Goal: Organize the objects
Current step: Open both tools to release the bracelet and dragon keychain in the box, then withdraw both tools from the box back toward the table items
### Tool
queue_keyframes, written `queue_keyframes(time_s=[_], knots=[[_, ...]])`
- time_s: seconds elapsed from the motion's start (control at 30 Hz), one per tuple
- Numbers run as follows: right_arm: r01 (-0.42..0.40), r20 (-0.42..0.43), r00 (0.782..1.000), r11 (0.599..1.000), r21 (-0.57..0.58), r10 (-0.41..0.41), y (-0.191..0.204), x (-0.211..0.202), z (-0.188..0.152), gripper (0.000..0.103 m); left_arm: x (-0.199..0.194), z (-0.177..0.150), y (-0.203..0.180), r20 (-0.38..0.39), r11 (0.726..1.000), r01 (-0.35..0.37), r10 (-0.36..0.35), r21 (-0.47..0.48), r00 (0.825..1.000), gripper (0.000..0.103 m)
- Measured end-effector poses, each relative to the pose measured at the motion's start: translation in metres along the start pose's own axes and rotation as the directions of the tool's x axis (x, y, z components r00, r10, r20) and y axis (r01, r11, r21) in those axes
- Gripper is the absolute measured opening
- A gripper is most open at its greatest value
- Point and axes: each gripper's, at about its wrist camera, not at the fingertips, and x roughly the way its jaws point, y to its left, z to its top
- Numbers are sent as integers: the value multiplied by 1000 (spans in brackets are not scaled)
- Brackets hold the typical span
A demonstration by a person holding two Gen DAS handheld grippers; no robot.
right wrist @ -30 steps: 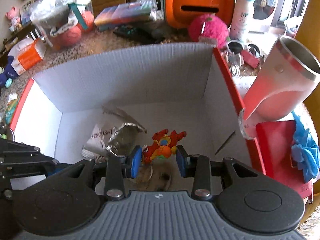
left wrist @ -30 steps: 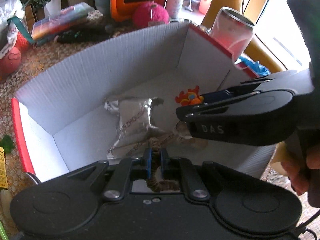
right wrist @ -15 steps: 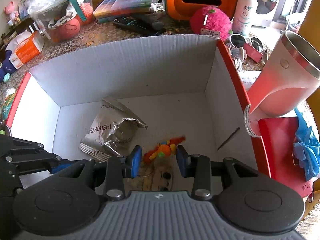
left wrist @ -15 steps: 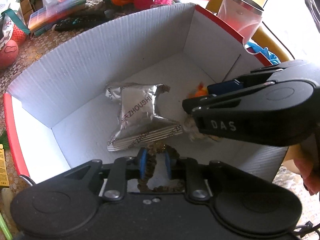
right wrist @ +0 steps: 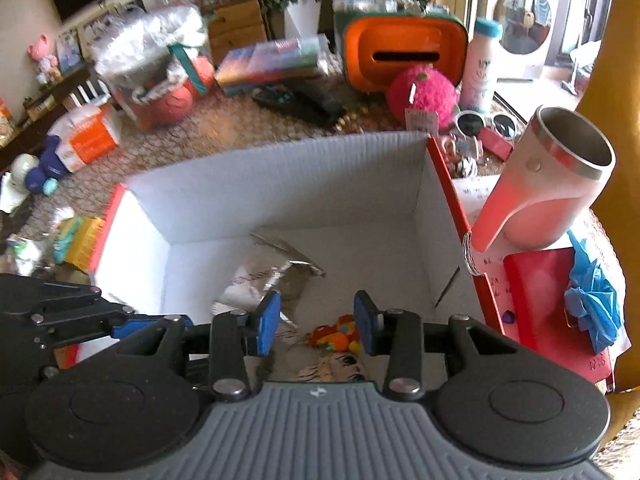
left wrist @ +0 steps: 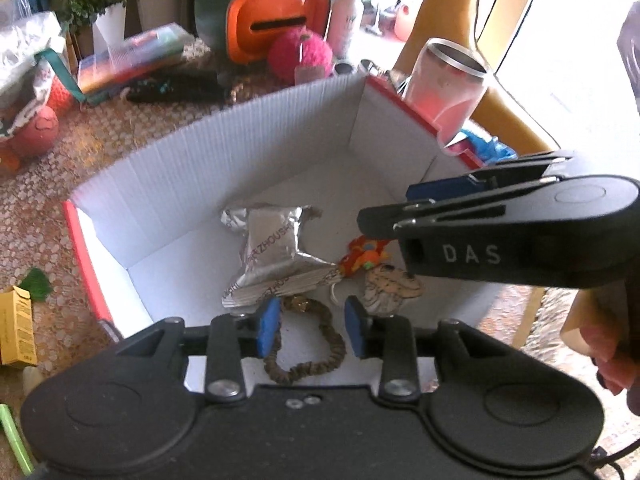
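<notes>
left tongs [left wrist: 307, 330] opening over a braided loop [left wrist: 308, 346] lying free on the floor of the white box [left wrist: 240, 152], low centre of frame; right tongs [right wrist: 316, 322] part-open, empty, above an orange toy [right wrist: 336, 336]. best lifted straight clear of the walls.

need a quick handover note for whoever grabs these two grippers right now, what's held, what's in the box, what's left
Left gripper: jaws opening, nothing clamped; the braided brown loop lies on the box floor below them.
Right gripper: jaws apart, empty.
In the white corrugated box with red rim: crumpled silver foil packet, small orange plush toy, printed face sticker, the loop.
Left on the table: pink fuzzy ball, white sunglasses, pink steel tumbler.
</notes>
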Motion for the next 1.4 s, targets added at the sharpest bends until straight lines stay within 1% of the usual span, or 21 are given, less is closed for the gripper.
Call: queue_keyframes(time_s=[0.13, 0.37, 0.5, 0.57, 0.73, 0.9, 1.03, 1.13, 1.23, 1.4], knots=[[-19, 46, 999, 1000, -8, 19, 9, -24, -5, 42, -29, -6, 1, 49, 1000, 9, -9, 0, 999, 36], [-55, 124, 991, 998, -12, 56, 26, -65, -14, 42, -76, -17, 10, 136, 1000, 11, -9, -9, 991, 38], [-67, 162, 984, 997, -23, 70, 40, -84, -22, 42, -103, -30, 20, 173, 1000, -3, 5, -13, 985, 41], [-78, 176, 981, 997, -23, 80, 45, -91, -26, 46, -115, -38, 26, 189, 1000, -9, 13, -21, 982, 42], [-101, 204, 973, 994, -36, 106, 62, -106, -40, 48, -141, -60, 46, 218, 998, -30, 41, -55, 975, 47], [-123, 223, 966, 991, -53, 132, 80, -117, -54, 54, -163, -83, 69, 234, 995, -54, 73, -87, 969, 55], [-142, 236, 959, 987, -75, 156, 97, -123, -63, 63, -180, -101, 87, 254, 990, -82, 110, -118, 961, 63], [-160, 244, 954, 984, -80, 175, 108, -126, -67, 67, -192, -113, 100, 267, 985, -104, 138, -138, 954, 69], [-178, 246, 950, 980, -86, 194, 120, -127, -71, 74, -201, -126, 113, 272, 979, -129, 169, -159, 947, 75], [-205, 247, 943, 973, -103, 224, 138, -126, -75, 80, -211, -144, 135, 284, 966, -155, 211, -207, 935, 85]])
